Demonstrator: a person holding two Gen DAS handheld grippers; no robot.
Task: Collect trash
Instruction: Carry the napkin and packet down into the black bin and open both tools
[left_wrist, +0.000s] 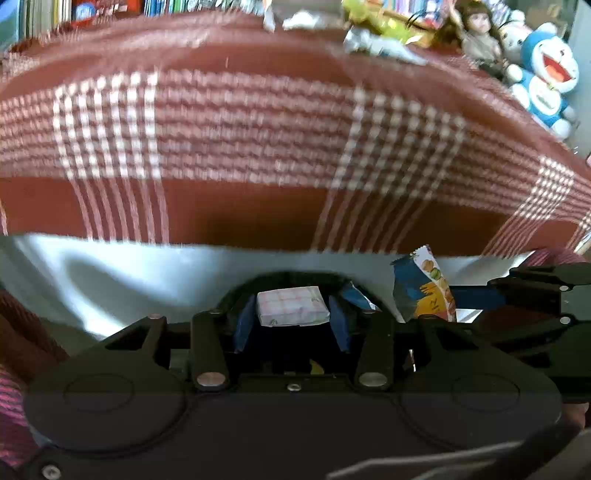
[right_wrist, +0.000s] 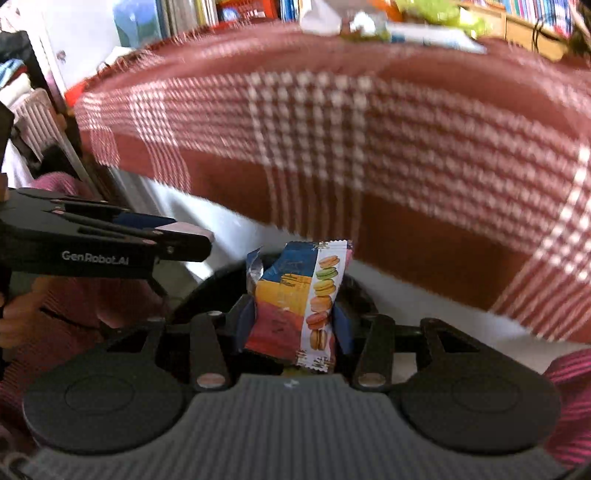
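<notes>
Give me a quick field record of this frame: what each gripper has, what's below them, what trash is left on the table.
left gripper: shut on small pink-and-white packet
right gripper: shut on macaron snack wrapper
below grippers: dark round rim, probably a bin; contents not visible
table cover: red-and-white checked cloth, hanging over the near edge
left on table: crumpled white paper, green wrapper, at the far edge
background: bookshelf, doll, blue cat plush
image quality: motion blur on cloth
</notes>
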